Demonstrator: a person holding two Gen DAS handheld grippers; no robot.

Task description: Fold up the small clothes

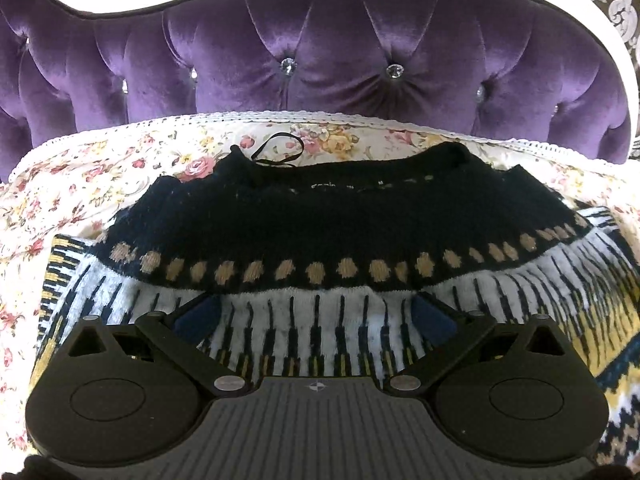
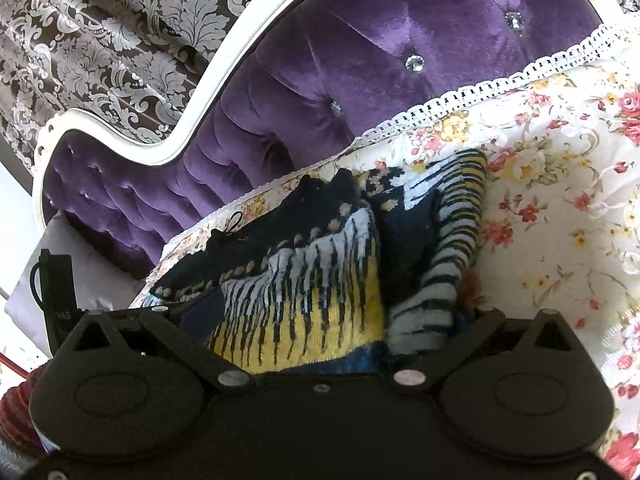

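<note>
Here a knitted sweater (image 1: 320, 240) lies spread on a floral cover (image 1: 80, 184) edged with white lace, in front of a tufted purple velvet backrest (image 1: 320, 52) with a white frame. The sweater's black neckline points toward the backrest, with a band of tan dots below it and then white, black and yellow stripes nearer the camera. A thin black loop (image 1: 278, 154) sits at the collar, on the backrest side.

The left gripper (image 1: 320, 314) is down over the striped part of the sweater; its blue-padded fingers (image 1: 198, 316) stand wide apart, released, with striped knit between them and nothing pinched.

In the right wrist view the sweater (image 2: 312, 280) appears bunched, one striped part (image 2: 448, 248) folded over on the side away from the backrest's low curved end. The right gripper (image 2: 320, 320) is pressed close to the yellow and blue knit, fingers spread wide; knit fills the gap, but whether they touch or grip it I cannot tell. A dark strapped object (image 2: 56, 292) stands beyond the sweater's left edge, beside the cover.
</note>
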